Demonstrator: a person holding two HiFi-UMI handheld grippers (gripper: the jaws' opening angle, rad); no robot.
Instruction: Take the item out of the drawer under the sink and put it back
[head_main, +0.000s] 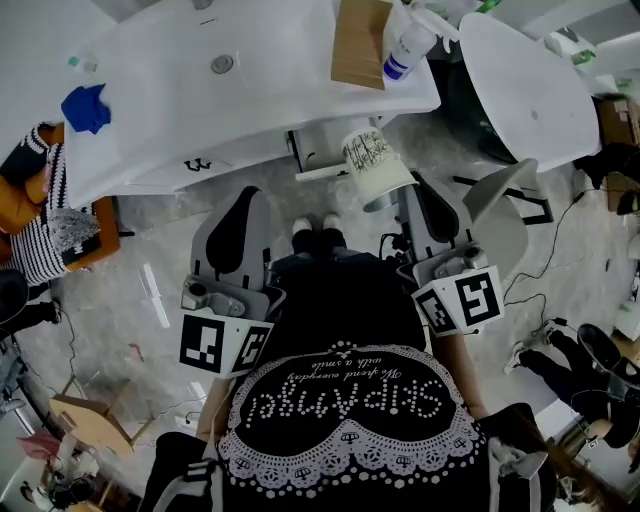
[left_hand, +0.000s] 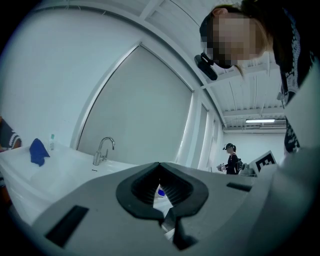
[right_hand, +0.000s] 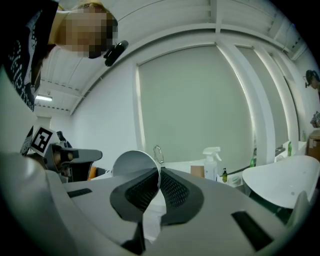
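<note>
Well, from the head view I see the right gripper (head_main: 388, 193) raised in front of the white counter (head_main: 250, 110), clamped on a white cup (head_main: 372, 160) with dark print on its side. The cup hangs tilted just below the counter's front edge, over the floor and clear of everything else. The left gripper (head_main: 245, 200) sits lower on the other side, well apart from the cup, with nothing in it. On the counter a blue cloth (head_main: 85, 108) lies near the left end, while a cardboard box (head_main: 358, 42) and a spray bottle (head_main: 408, 48) stand side by side at the right end.

In the left gripper view the jaws are pressed together at their tips and hold nothing. Beyond them I can make out the faucet (left_hand: 103, 150), the blue cloth further left, and a person (left_hand: 231, 159) standing far off.

In the right gripper view the jaws pinch the thin wall of the cup, one pad inside the rim and one outside, and its round opening faces left. The spray bottle stands behind it to the right, and the left gripper shows at the left edge.
</note>
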